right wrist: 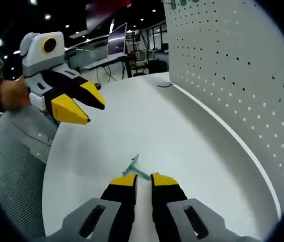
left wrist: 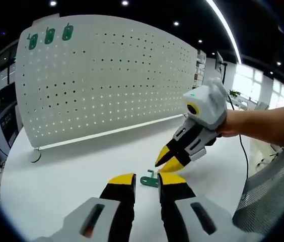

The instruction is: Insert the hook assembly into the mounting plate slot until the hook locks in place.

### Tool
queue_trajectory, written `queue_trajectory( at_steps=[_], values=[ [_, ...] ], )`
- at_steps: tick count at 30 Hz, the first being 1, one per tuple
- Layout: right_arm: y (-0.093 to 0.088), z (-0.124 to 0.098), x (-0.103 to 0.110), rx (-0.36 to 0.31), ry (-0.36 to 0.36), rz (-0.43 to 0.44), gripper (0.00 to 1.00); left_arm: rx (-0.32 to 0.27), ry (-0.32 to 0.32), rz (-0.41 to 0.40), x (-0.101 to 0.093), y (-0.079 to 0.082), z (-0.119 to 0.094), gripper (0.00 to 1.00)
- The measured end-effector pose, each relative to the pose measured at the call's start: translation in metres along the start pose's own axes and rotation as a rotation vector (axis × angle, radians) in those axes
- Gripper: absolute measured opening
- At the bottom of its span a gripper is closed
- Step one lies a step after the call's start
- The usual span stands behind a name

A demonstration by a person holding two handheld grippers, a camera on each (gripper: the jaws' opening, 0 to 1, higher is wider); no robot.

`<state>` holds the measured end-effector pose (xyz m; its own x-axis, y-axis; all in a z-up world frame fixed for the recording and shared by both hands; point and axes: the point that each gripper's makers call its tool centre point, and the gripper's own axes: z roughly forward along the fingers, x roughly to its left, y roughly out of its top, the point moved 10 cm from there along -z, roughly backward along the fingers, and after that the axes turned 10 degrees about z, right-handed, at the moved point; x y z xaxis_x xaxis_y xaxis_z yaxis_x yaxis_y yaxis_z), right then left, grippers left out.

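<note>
The small green plastic hook (left wrist: 150, 179) lies flat on the white tabletop (left wrist: 71, 171) — just ahead of the left gripper (left wrist: 147, 180), jaws slightly spread. The right gripper (left wrist: 168, 160) reaches down beside it, likely to grasp; its jaws look nearly together. The white perforated pegboard (left wrist: 107, 75) stands well behind.

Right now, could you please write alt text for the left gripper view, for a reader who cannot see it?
A small green hook lies on a white table, just ahead of the left gripper, whose yellow-tipped jaws stand slightly apart. The right gripper reaches in from the right, tips near the hook. Behind stands a white pegboard with three green hooks at its top left.
</note>
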<state>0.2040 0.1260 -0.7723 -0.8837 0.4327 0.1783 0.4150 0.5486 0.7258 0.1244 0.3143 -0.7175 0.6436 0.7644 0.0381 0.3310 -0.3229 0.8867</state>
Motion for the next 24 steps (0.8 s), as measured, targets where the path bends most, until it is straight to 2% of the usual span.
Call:
queue_trajectory(
  at_steps=[7,24],
  values=[
    [-0.002,0.008,0.0,0.023,-0.007,-0.075,0.22,0.008,-0.002,-0.002,-0.001,-0.002,0.001,0.18],
    [0.002,0.018,-0.003,0.035,0.012,-0.131,0.2,0.01,0.007,-0.01,0.002,-0.002,0.001,0.18]
  ],
)
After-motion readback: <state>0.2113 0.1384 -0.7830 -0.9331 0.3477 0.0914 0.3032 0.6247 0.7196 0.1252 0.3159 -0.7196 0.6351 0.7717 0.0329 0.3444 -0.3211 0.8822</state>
